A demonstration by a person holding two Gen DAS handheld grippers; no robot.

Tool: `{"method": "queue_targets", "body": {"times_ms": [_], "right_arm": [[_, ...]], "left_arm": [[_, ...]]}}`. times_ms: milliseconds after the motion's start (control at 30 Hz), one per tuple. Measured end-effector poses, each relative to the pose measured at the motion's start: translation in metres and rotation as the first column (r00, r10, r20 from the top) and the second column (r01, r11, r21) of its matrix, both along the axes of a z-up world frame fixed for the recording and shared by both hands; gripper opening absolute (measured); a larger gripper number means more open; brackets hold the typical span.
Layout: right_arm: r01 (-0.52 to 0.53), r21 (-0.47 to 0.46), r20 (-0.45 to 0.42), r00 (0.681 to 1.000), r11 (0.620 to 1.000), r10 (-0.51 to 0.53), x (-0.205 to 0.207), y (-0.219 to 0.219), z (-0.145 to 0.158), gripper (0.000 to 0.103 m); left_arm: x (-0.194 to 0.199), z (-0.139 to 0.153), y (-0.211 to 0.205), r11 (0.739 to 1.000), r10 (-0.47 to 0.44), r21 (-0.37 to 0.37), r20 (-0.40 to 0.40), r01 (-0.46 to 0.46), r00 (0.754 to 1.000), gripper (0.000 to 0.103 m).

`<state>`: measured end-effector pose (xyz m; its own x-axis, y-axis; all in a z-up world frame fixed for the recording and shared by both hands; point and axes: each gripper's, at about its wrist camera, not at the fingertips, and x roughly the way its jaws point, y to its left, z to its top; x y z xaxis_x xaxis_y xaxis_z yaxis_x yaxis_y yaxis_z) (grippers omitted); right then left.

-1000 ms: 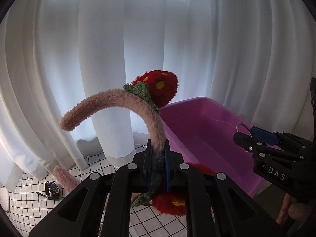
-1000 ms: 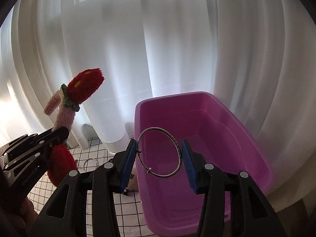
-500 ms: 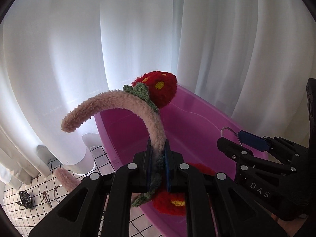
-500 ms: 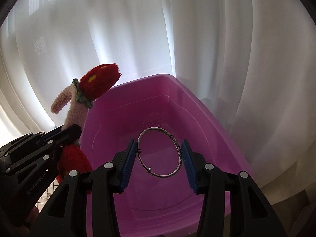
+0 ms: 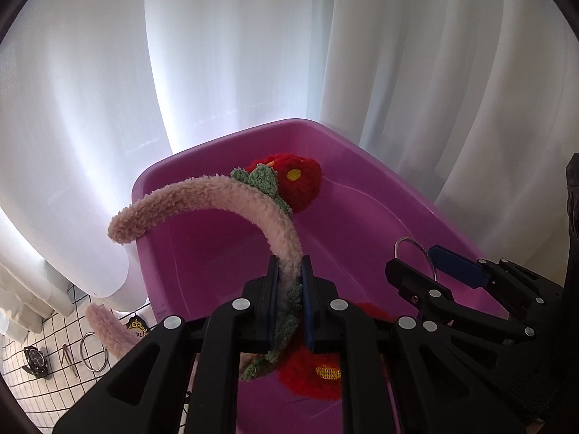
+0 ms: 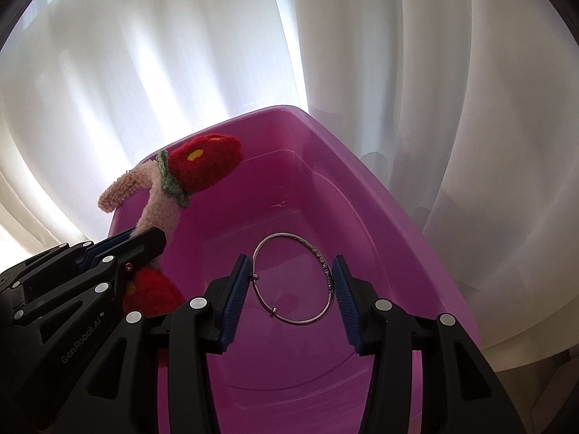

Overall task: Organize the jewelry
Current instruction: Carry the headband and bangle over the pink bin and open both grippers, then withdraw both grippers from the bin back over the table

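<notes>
Headband (image 5: 231, 199) and bangle (image 6: 293, 278) now hang over purple bin (image 6: 398, 224).

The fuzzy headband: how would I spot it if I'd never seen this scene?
Find the big purple tub by the white curtain. Above it, the left gripper pinches a pink fluffy headband. Unlike the thin metal bangle, it carries red flowers with green leaves.

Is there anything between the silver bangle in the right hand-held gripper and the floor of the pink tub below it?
Nothing visible. The silver bangle hangs in the right hand-held gripper over bare floor of the pink tub. The plush headband, held by the left hand-held gripper, is off to the left side.
</notes>
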<state>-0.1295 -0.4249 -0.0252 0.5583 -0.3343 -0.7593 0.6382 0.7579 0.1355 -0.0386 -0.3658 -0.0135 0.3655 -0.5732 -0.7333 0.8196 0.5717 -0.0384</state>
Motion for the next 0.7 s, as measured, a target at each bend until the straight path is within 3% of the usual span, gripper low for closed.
{"method": "queue_targets", "body": {"times_ms": [100, 167, 267, 533, 700], "right_arm": [[0.009, 0.0, -0.006, 1.0, 1.0, -0.009, -0.001, -0.001, 0.002, 0.052], [0.02, -0.004, -0.011, 1.0, 1.0, -0.02, -0.004, -0.002, 0.002, 0.053], [0.029, 0.006, -0.011, 1.0, 1.0, -0.029, -0.007, -0.007, 0.0, 0.054], [0.028, 0.018, -0.014, 1.0, 0.999, -0.028, -0.003, -0.009, -0.004, 0.054], [0.035, 0.013, -0.017, 0.999, 0.999, -0.035, 0.001, -0.01, -0.006, 0.057]], "left_arm": [[-0.002, 0.0, -0.005, 1.0, 0.012, 0.015, 0.019, -0.012, 1.0, 0.027], [-0.001, 0.0, -0.002, 0.999, 0.035, 0.006, 0.033, -0.035, 0.999, 0.044], [0.001, 0.004, 0.0, 0.998, 0.055, -0.008, 0.031, -0.054, 0.998, 0.06], [0.005, 0.007, 0.016, 0.997, 0.076, -0.004, 0.043, -0.076, 0.996, 0.066], [0.014, 0.005, 0.029, 0.993, 0.116, -0.014, 0.04, -0.116, 0.992, 0.085]]}}
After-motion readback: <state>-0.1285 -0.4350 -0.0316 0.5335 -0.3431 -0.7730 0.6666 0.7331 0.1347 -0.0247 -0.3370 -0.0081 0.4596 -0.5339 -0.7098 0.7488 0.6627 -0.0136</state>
